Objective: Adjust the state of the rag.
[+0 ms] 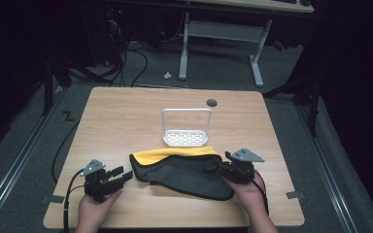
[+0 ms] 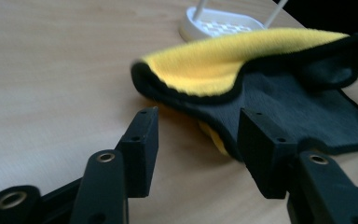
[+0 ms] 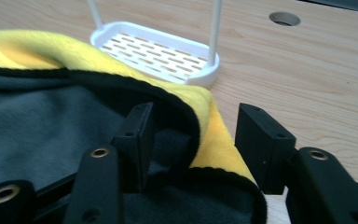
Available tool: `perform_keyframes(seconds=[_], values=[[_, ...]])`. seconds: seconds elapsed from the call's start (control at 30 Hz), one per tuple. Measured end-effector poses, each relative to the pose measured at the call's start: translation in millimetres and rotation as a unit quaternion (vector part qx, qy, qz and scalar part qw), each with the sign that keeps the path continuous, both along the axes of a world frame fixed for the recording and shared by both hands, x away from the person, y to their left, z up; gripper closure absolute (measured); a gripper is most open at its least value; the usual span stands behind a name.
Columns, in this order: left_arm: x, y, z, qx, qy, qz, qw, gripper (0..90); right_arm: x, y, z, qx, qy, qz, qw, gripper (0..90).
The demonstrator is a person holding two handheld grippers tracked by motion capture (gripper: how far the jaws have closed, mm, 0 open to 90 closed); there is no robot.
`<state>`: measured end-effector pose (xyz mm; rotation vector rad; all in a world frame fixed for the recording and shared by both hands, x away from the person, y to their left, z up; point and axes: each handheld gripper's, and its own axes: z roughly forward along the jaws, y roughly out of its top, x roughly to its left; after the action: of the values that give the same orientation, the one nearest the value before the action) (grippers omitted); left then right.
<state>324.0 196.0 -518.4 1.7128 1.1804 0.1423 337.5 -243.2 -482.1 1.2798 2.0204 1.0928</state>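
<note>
Folded grey-and-yellow cloth [image 1: 182,172] lies near the worktop's [image 1: 126,116] front edge, long axis left to right. Right gripper [image 1: 223,166] is closer, fingers [image 3: 137,135] spread over its right end, not pinching. Left gripper [image 1: 119,175] waits open just off the left end.

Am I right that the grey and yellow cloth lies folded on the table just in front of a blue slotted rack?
Not quite: the rack is white, not blue, as the right gripper view shows. The grey and yellow cloth does lie folded on the table just in front of it.
</note>
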Motion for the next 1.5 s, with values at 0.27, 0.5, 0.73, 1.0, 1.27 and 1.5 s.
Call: perform_keyframes(seconds=[0.27, 0.5, 0.73, 1.0, 1.27, 1.5], values=[[0.9, -20.2, -10.0, 0.009, 0.024, -0.034, 0.9991, 45.3, -15.9, -6.8, 16.6, 0.036, -0.011, 0.002, 0.9993, 39.7], [3.8, -30.4, -15.8, 0.007, 0.042, -0.045, 0.9981, 53.3, -41.2, -19.9, 18.2, 0.034, -0.012, 0.006, 0.9993, 39.7], [9.8, -36.2, -17.5, 0.01, 0.044, -0.045, 0.9979, 78.4, -43.1, -24.5, -8.2, -0.006, 0.032, 0.014, 0.9994, 78.5], [4.5, -17.8, 3.3, -0.005, 0.025, -0.053, 0.9983, 83.7, -16.6, -6.1, -41.0, -0.08, 0.082, 0.021, 0.9932, 90.0], [3.0, 21.1, 21.6, -0.047, 0.021, -0.038, 0.9979, 83.0, -21.6, -21.1, -40.1, -0.093, 0.081, -0.003, 0.9924, 90.0], [2.5, 32.5, 16.3, -0.053, 0.053, -0.003, 0.9972, 67.1, -22.7, -28.4, -40.3, -0.086, 0.083, -0.013, 0.9927, 90.0]])
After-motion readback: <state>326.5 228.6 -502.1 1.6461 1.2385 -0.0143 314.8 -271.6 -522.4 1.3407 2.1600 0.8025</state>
